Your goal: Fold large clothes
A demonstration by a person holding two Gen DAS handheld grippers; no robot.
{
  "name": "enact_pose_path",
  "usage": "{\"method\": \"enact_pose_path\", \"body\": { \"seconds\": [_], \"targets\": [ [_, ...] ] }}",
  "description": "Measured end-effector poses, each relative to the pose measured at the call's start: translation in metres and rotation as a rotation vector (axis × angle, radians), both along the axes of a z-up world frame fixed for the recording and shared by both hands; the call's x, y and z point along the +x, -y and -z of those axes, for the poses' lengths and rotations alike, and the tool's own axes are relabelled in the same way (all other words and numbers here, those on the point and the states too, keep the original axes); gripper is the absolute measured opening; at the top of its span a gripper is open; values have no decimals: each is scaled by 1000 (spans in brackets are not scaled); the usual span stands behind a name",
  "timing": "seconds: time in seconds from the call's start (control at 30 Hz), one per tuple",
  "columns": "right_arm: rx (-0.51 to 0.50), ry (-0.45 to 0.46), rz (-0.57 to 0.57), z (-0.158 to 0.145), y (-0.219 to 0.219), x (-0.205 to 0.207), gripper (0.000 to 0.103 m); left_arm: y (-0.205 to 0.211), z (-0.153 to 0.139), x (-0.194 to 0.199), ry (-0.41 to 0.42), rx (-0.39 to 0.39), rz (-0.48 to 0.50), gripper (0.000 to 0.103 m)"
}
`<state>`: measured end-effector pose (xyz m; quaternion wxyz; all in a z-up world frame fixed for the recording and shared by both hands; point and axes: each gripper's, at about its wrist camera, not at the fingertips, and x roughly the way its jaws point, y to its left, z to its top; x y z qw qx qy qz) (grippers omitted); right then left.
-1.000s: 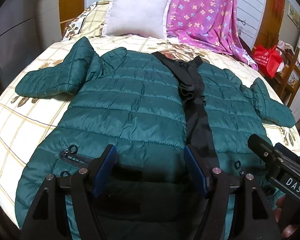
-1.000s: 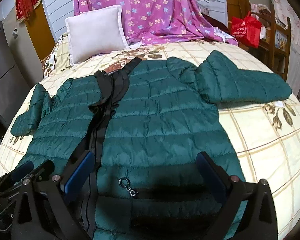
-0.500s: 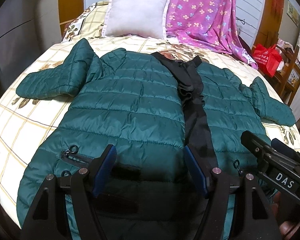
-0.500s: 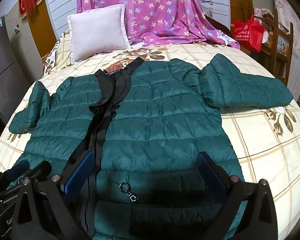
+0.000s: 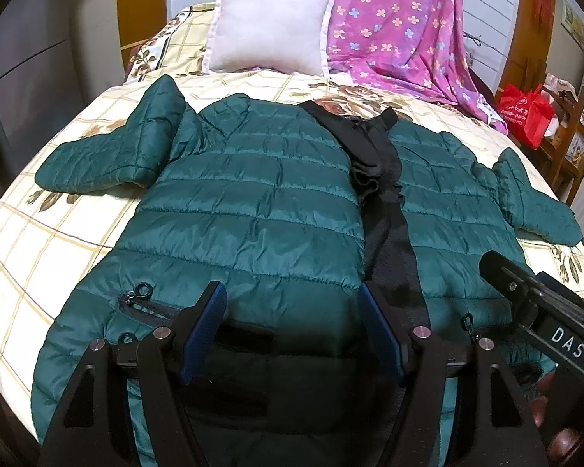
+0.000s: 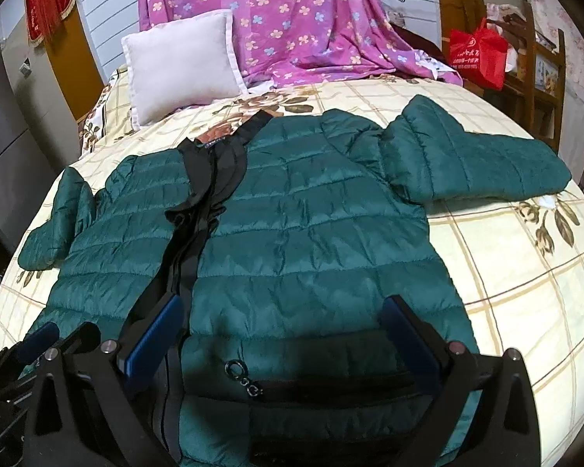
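Observation:
A dark green quilted puffer jacket (image 5: 253, 210) lies face up and spread flat on the bed, with a black lining strip down its open front and both sleeves out to the sides. It also shows in the right wrist view (image 6: 311, 233). My left gripper (image 5: 292, 327) is open and empty, hovering over the jacket's left hem panel near a pocket zipper. My right gripper (image 6: 280, 334) is open and empty over the right hem panel; its body (image 5: 545, 319) shows at the right of the left wrist view.
The bed (image 5: 39, 241) has a cream checked floral sheet. A white pillow (image 5: 268, 27) and a purple flowered cloth (image 5: 401, 27) lie at the head. A red bag (image 6: 477, 54) sits on a wooden chair to the right. Grey cabinets stand at the left.
Both grippers have drifted slightly; the right gripper's body has shifted a little further into the left wrist view. The jacket has not moved.

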<state>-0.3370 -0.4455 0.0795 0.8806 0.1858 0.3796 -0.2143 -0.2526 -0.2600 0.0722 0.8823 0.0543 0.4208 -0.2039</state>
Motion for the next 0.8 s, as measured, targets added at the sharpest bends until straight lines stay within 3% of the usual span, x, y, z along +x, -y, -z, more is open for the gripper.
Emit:
{"method": "enact_pose_path", "body": {
  "seconds": [0.8],
  "targets": [
    [-20,-44,-7,10,-6,14,103,-3,8,11,-22,-16,-17,41]
  ]
}}
